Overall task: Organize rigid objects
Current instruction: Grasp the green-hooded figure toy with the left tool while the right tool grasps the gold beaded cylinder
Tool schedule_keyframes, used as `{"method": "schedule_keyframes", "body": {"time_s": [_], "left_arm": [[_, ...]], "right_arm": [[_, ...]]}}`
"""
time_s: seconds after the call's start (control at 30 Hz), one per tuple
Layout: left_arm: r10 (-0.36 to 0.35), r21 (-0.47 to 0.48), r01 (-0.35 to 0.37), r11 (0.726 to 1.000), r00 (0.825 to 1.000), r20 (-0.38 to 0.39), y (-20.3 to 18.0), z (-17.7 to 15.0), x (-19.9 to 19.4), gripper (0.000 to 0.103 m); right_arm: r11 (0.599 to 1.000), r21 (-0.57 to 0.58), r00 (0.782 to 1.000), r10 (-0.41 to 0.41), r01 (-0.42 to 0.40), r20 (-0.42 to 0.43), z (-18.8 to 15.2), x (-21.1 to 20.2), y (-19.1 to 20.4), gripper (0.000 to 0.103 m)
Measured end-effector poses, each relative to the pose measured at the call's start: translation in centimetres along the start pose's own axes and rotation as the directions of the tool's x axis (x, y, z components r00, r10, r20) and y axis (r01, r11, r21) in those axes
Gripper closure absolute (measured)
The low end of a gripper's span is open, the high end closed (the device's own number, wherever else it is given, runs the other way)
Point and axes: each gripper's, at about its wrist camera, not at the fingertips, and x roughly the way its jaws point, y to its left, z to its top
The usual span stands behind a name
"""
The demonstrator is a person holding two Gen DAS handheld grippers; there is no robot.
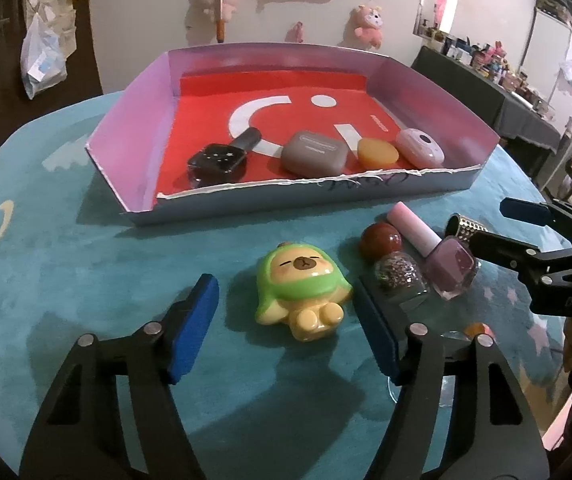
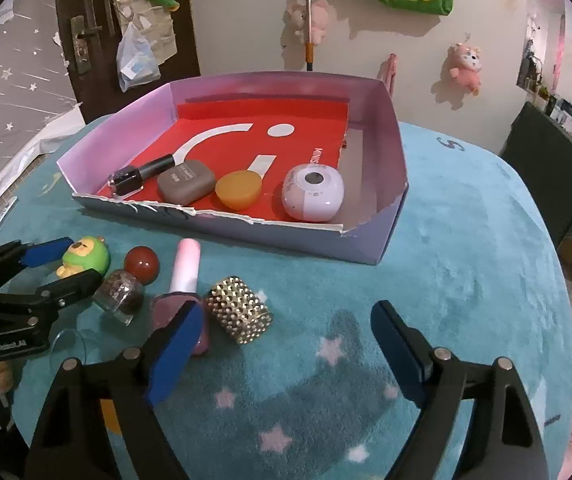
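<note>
Straddling the glossy green-and-yellow bear figurine [image 1: 304,288], the left gripper [image 1: 286,330] stands released, pads not touching (lined up, I judge, for lifting). Figurine rests on teal cloth [image 1: 86,272], at 6 o'clock from the lilac cardboard tray [image 1: 134,128]. Right gripper [image 2: 282,354] gapes empty beside the gold studded cylinder [image 2: 240,314].

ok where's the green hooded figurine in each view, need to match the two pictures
Left wrist view: the green hooded figurine lies lower centre on the teal cloth, between the left gripper's open pads.
Right wrist view: the same figurine sits at the far left edge, between the left gripper's fingers.
Shared landmark: the red ball lies just right of it in both, in front of the box.
</note>
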Motion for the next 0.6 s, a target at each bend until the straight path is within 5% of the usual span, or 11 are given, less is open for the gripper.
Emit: {"method": "schedule_keyframes", "body": {"time_s": [0.6], "left_arm": [[0.001, -0.002, -0.001, 1.000, 1.000, -0.020, -0.2, 0.4, 0.9, 0.038]], "right_arm": [[0.996, -0.082, 0.998, 0.027, -0.031, -0.050, 0.0, 1.0, 0.0, 0.017]]}}
